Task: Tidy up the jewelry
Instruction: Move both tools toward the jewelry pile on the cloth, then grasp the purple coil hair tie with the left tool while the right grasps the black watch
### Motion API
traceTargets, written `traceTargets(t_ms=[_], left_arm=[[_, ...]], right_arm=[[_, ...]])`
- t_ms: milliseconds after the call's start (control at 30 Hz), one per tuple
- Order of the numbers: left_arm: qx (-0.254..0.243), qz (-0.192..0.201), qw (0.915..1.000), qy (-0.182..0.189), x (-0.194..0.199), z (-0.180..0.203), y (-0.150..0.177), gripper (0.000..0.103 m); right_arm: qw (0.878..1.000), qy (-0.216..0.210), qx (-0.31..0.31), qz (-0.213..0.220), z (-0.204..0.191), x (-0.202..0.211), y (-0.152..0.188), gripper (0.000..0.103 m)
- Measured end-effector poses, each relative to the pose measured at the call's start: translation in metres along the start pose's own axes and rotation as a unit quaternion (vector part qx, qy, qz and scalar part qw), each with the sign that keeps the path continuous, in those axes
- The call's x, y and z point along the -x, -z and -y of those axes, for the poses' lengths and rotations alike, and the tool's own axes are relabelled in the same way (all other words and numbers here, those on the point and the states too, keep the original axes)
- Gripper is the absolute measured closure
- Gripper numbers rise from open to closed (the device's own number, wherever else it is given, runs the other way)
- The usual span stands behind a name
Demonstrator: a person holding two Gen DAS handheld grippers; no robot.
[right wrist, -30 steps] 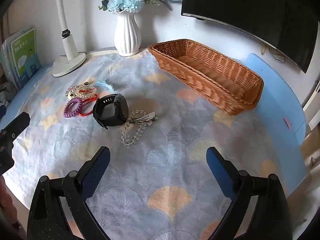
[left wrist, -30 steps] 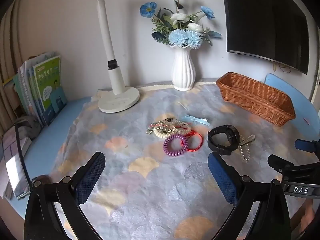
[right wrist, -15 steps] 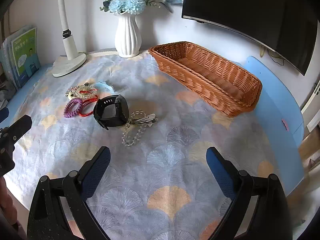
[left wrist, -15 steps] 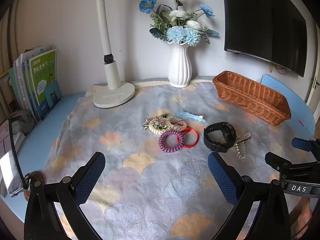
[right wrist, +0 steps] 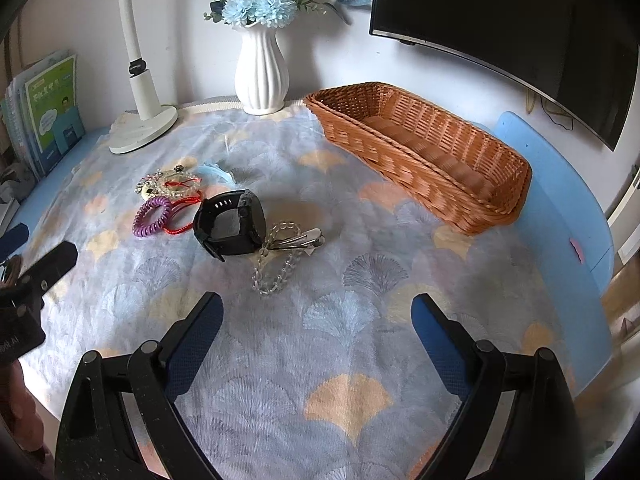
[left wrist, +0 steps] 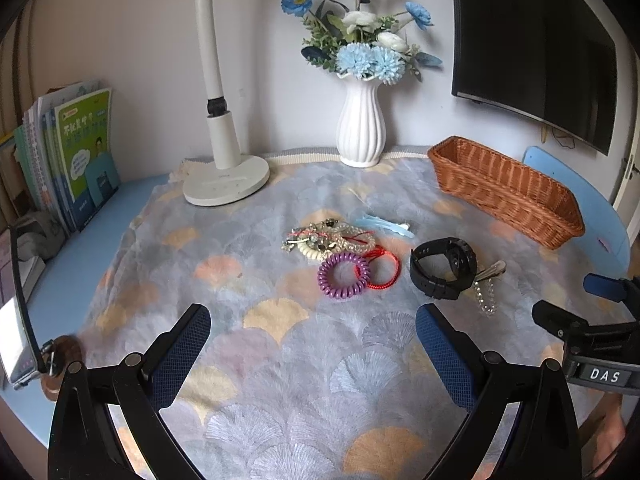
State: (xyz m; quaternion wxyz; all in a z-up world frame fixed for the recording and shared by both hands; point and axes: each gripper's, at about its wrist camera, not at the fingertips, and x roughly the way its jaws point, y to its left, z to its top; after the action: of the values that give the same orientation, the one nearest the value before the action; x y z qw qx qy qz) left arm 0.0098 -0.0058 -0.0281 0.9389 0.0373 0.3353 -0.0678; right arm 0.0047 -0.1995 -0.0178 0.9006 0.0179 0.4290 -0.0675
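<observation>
Nearest the cameras, both grippers hovered above a patterned cloth [left wrist: 280,360], the left gripper [left wrist: 312,344] and right gripper [right wrist: 316,332] each spread wide, holding and touching nothing; their bodies were cut off by the lower frame edges. Beyond them, mid-table, lay the jewelry: a clear bead bracelet [right wrist: 276,268] under a silver clip [right wrist: 300,239], touching a black watch [right wrist: 230,227], then a purple coil tie [left wrist: 343,275] overlapping a red cord loop [left wrist: 384,268]. Behind those sat a tangled heap of bracelets [left wrist: 330,240], its separate pieces hard to make out, and a pale blue clip [left wrist: 384,224]. Farther back stood a wicker basket [right wrist: 424,160], a lamp base [left wrist: 226,184] and a white vase [left wrist: 361,128].
</observation>
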Motion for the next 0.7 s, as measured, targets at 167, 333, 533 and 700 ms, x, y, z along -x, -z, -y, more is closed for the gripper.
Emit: traceTargets(t_ms=[167,333,533,700], left_arm=[[0.0,-0.008,0.9999,0.01,-0.01,-0.007,0.005,0.001],[0.014,-0.015,0.9995,0.025,-0.018,-0.018,0.008,0.001],[0.023,-0.023,0.9991,0.028,-0.025,-0.033,0.009,0.001],[0.044,-0.036,0.9974,0.045,-0.031,-0.051,0.009,0.001]], right_arm=[[1.0,0.004,0.0,0.005,-0.005,-0.002,-0.005,0.007],[1.0,0.001,0.008,0.018,-0.012,0.0,-0.009,0.007],[1.0,-0.01,0.005,0.02,-0.014,-0.003,-0.013,0.007],[1.0,-0.01,0.001,0.021,-0.014,-0.002,-0.013,0.007]])
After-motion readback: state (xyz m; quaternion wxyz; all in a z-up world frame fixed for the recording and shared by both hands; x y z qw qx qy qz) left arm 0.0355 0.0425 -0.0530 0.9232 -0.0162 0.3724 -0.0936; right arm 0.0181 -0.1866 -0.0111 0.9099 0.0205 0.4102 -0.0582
